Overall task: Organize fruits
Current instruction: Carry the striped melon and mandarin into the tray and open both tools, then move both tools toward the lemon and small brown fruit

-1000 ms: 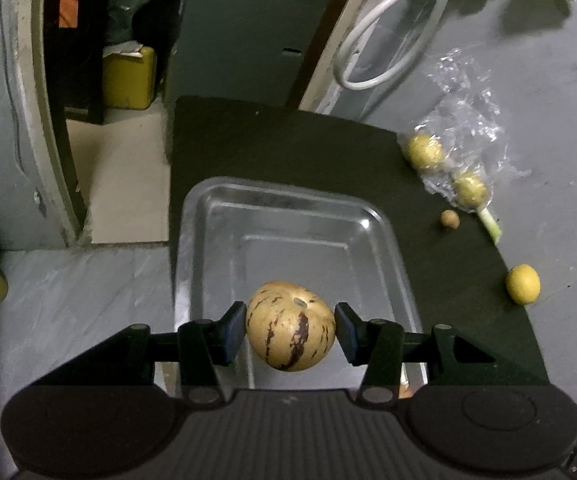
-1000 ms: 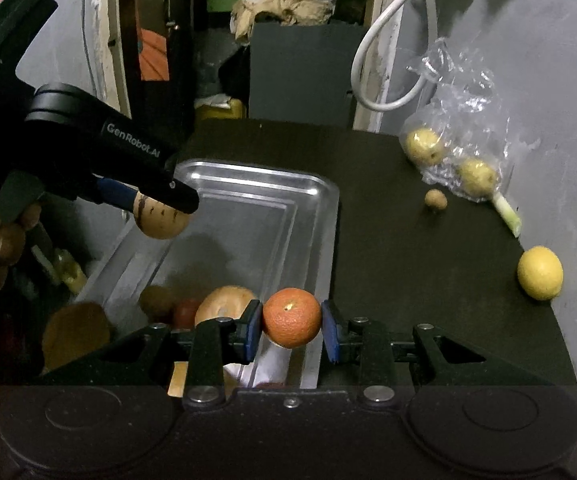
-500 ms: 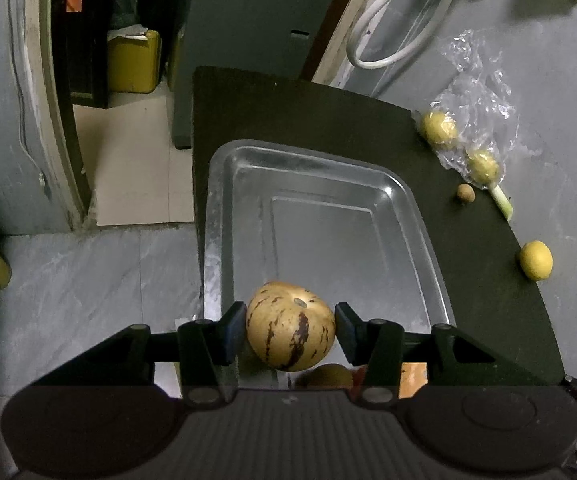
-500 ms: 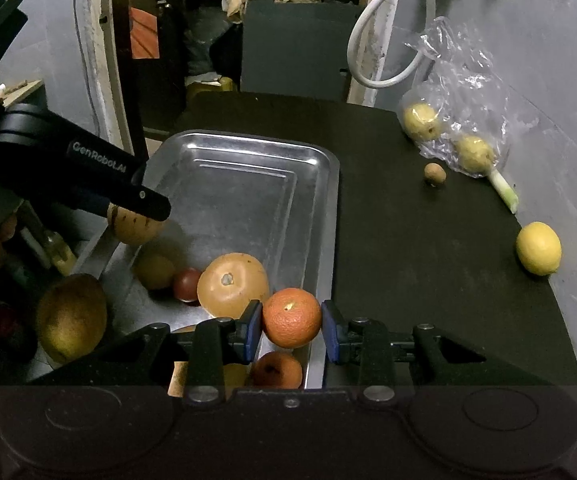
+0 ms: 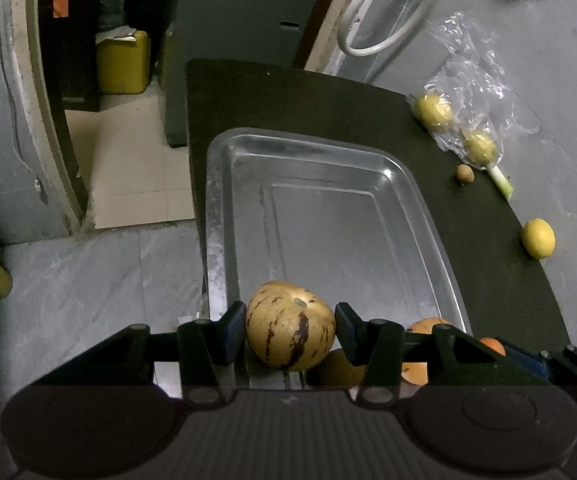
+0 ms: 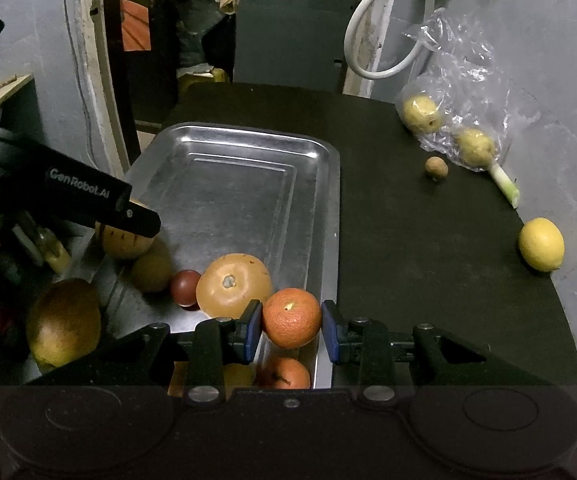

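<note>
My left gripper (image 5: 290, 326) is shut on a yellow striped melon (image 5: 290, 326), held low over the near left part of the metal tray (image 5: 328, 216). In the right wrist view that melon (image 6: 122, 242) hangs under the left gripper's dark arm above the tray (image 6: 240, 184). My right gripper (image 6: 291, 318) is shut on a small orange (image 6: 291, 318) at the tray's near right rim. Several fruits lie in the tray's near end: a large pale orange fruit (image 6: 232, 284), a small dark red one (image 6: 185, 286), a brownish one (image 6: 150, 272) and another orange (image 6: 286, 372).
A lemon (image 6: 541, 244) lies near the dark table's right edge. A clear plastic bag (image 6: 460, 92) holds two yellow fruits, with a small brown nut (image 6: 436, 167) and a green stalk (image 6: 506, 186) beside it. A grey wall runs along the right; the floor drops off left of the tray.
Both grippers have drawn back toward the tray's near end, each still holding its fruit. The left gripper and melon have sunk lower over the tray. More fruit in the tray has come into view.
</note>
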### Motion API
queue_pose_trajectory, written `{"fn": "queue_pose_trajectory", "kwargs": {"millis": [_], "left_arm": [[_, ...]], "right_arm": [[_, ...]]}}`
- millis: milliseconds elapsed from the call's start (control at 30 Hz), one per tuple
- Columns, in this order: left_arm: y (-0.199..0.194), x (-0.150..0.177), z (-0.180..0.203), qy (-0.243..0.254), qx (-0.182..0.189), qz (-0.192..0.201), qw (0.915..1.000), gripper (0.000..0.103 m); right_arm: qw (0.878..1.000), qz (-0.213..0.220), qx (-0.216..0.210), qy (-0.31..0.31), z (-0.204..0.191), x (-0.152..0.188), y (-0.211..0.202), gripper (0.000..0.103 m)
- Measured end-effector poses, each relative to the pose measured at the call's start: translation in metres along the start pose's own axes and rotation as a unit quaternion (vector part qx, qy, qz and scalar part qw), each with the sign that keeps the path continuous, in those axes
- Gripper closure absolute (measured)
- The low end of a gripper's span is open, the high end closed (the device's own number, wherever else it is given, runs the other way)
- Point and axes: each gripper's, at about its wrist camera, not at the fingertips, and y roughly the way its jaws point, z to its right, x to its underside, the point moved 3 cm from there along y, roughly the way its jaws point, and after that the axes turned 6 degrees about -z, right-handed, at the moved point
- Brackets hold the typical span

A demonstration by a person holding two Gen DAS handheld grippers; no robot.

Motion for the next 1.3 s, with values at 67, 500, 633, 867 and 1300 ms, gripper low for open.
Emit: {"fn": "queue_pose_trajectory", "kwargs": {"millis": [67,500,633,867,1300], "left_arm": [[0.000,0.000,0.001,0.002,0.000,-0.001,1.0000,0.050],[-0.004,0.004,0.000,0.008,0.006,-0.007,0.9999,0.049],[-0.007,0.006,0.000,0.011,0.009,-0.007,0.9999,0.045],[-0.031,0.011,0.006,0.034,0.010,0.008,0.9994,0.019],[-0.077,0.045,0.018,0.106,0.025,-0.008,0.9940,0.001]], "right_arm": [[1.000,-0.004,0.000,0.003,0.001,-0.001,0.001,0.069],[1.000,-0.009,0.006,0.008,-0.003,0.000,-0.001,0.059],[1.000,-0.006,0.007,0.015,-0.001,0.001,-0.007,0.047],[1.000,0.011,-0.015,0.014,0.004,0.005,-0.043,0.019],[0.999,-0.002,-0.022,-0.030,0.014,0.034,-0.107,0.003]]}}
